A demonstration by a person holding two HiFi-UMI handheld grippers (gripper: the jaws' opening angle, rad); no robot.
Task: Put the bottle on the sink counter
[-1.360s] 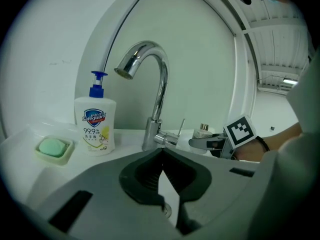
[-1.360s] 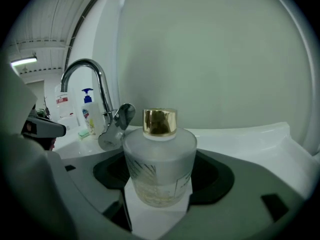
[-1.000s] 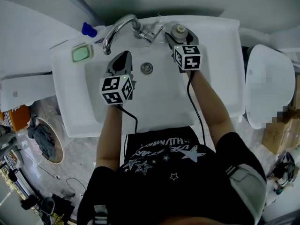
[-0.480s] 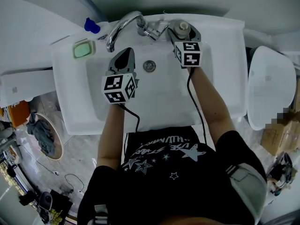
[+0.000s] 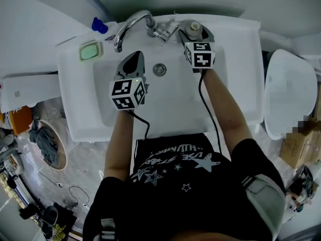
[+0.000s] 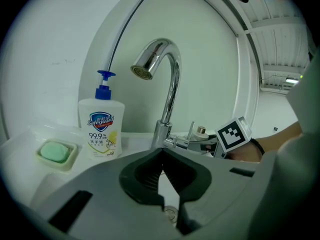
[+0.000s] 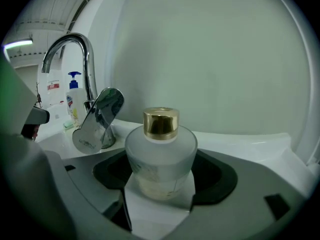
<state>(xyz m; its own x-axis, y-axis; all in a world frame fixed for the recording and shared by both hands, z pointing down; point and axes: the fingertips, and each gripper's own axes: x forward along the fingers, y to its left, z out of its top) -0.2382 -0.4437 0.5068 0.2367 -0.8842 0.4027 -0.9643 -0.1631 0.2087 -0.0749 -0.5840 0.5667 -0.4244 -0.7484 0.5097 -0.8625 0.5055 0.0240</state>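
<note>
A frosted glass bottle [image 7: 160, 154] with a gold cap [image 7: 161, 122] stands upright between the jaws of my right gripper [image 7: 162, 170], which is shut on it. In the head view the bottle [image 5: 192, 31] and right gripper [image 5: 194, 37] are at the sink counter [image 5: 235, 39] along the back rim, just right of the faucet [image 5: 131, 26]. My left gripper [image 5: 131, 60] hovers over the basin left of the drain [image 5: 159, 69]. It is shut, with nothing between its tips [image 6: 161, 159]. The left gripper view catches the bottle's cap [image 6: 201, 130] beside the right gripper's marker cube [image 6: 234, 134].
A hand-soap pump bottle [image 6: 101, 126] and a green soap bar in a dish [image 6: 56, 153] stand at the back left corner. The faucet's lever [image 7: 97, 119] is close to the bottle's left. A white toilet [image 5: 288, 92] is to the sink's right.
My right gripper has carried the bottle a little farther back toward the rear rim. The left gripper has barely shifted.
</note>
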